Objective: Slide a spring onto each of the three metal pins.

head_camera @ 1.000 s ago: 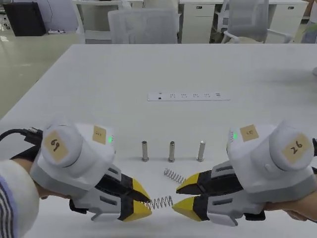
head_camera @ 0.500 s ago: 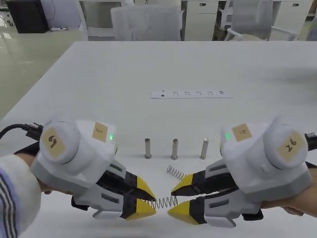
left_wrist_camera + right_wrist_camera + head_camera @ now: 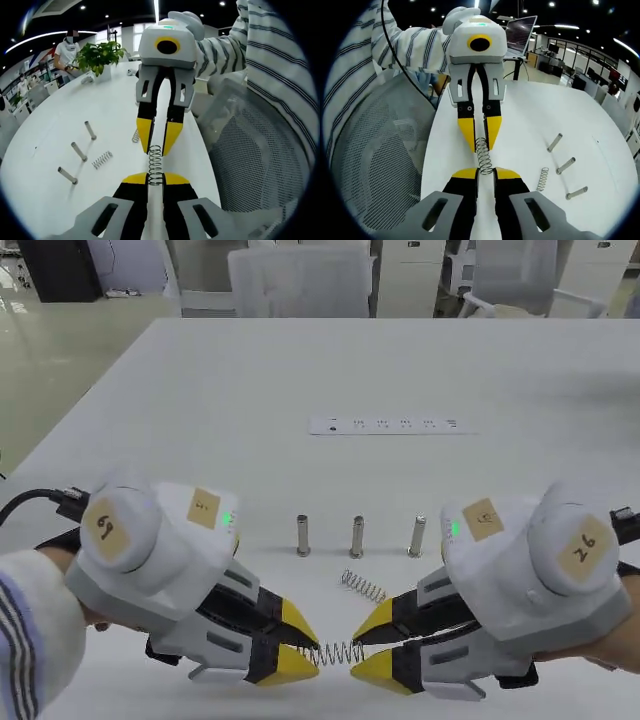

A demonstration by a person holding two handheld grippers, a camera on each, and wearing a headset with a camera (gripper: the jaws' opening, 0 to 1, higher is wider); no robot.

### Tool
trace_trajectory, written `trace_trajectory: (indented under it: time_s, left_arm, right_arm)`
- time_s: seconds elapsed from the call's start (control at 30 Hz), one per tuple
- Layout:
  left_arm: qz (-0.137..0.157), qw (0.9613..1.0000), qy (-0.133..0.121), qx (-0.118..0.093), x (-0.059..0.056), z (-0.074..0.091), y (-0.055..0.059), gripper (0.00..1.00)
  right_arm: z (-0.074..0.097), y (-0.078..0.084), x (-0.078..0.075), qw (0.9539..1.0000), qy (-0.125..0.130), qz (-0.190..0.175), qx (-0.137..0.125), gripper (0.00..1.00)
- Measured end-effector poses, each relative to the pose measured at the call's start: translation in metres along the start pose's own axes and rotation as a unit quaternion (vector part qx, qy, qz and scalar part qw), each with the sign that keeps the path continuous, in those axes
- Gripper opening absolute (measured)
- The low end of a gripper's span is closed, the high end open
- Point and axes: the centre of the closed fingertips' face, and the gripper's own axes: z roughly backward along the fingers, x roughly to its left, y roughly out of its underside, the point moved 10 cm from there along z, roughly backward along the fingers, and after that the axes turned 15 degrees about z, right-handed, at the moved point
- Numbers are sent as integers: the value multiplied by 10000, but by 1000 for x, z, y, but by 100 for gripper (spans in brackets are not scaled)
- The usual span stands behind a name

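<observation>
thin silvery coiled spring (image 3: 335,652), level

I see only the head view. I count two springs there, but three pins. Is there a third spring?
Observer: Yes. The left gripper view shows a third spring lying on the table, close beside the right gripper.
Operator: Is something else on the table?
Observer: A potted plant stands on it, far behind the right gripper.
Operator: Is the left grip closed?
Observer: On the left gripper the jaws are shut on one end of the held spring.
</observation>
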Motion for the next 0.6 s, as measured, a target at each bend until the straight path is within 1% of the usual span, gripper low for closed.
trace_trajectory:
  time_s: [0.13,0.2,0.37,0.47,0.6]
  left_arm:
    - [23,10000,19,8,-1,-1,0,2]
    - [70,10000,31,-16,-2,-1,1,2]
    - [178,9998,43,-82,-3,-4,4,2]
    - [200,9997,79,-104,-5,-6,4,2]
    - [213,9997,68,-132,-6,-7,5,2]
  right_arm:
    - [1,-1,1,10000,-47,70,-28,8]
    - [1,0,1,10000,-80,42,-16,8]
    - [1,1,3,9999,-101,-13,46,8]
    - [3,0,5,9998,-157,85,95,8]
    - [4,0,6,9997,-160,126,155,7]
